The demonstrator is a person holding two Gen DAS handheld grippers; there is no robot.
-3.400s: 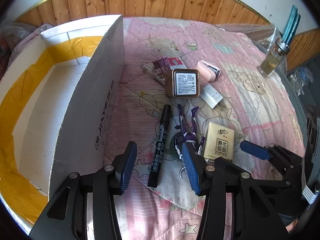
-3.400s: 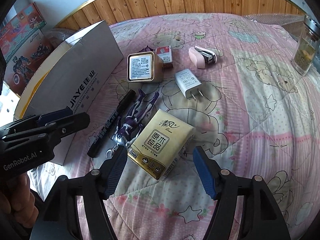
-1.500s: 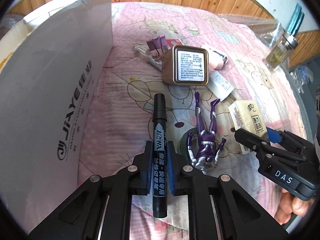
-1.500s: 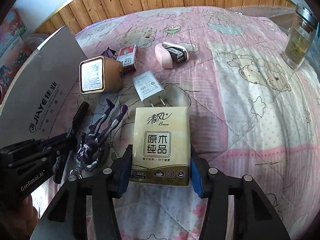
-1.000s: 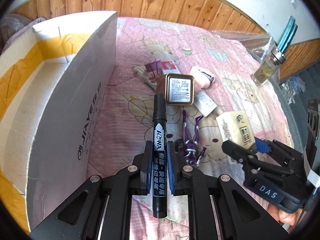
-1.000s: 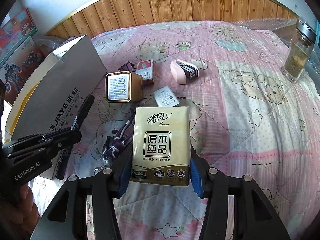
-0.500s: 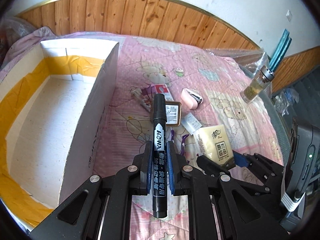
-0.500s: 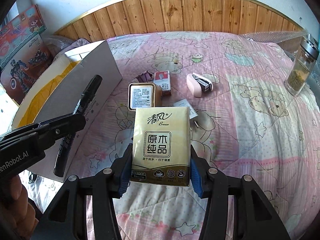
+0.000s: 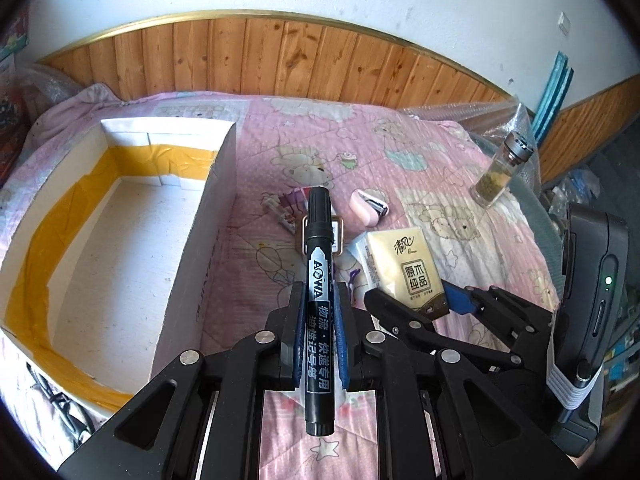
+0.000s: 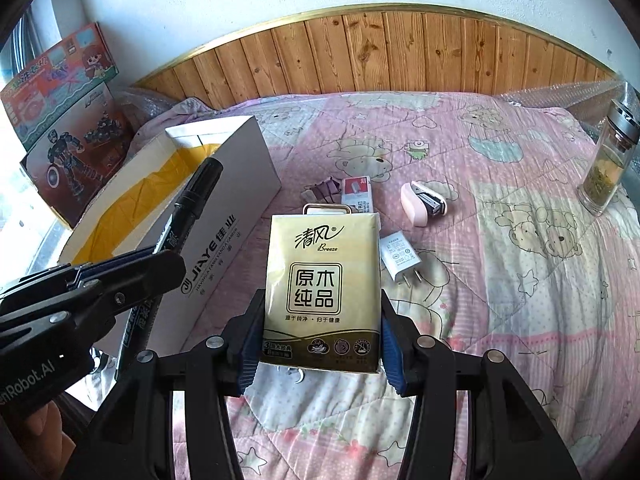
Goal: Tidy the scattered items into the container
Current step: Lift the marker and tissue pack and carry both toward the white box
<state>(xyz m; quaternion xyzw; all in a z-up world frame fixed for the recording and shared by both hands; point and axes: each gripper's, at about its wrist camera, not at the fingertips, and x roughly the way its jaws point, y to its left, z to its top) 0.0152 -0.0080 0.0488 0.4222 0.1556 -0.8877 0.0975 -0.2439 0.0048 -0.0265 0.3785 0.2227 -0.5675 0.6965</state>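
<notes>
The left claw (image 9: 318, 332) is made of black plastic with blue ribbed pads, and round silver screws are seen on its arms. The right claw (image 10: 316, 338) is built the same (white letters are printed on the left one's side).

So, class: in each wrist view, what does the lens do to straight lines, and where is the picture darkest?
Left wrist view: fisheye bows the wood panelling; corners black. Right wrist view: same bowed panelling; dark corners; tissue pack sharp.
</notes>
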